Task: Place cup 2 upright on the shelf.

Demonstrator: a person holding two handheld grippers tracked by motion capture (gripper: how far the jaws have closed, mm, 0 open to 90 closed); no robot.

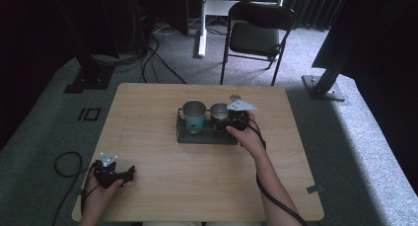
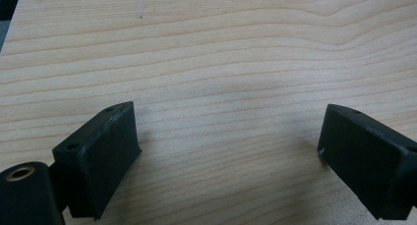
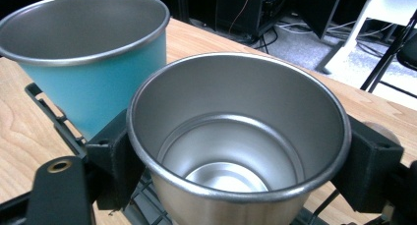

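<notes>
My right gripper [image 3: 236, 151] reaches forward, fingers clamped around the steel cup [image 3: 238, 136], upright in the rack [image 1: 183, 133] just beside the teal cup [image 3: 88, 63]. My left gripper [image 2: 228, 156] rests well short of the rack on the tabletop [image 2: 221, 53], fingers spread wide.

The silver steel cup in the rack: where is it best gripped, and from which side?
Probably across its upper wall just under the rolled rim, coming from the person's side. The silver steel cup stands upright and open-topped, the teal cup crowds one flank, and the right gripper already has a jaw against each side.
</notes>
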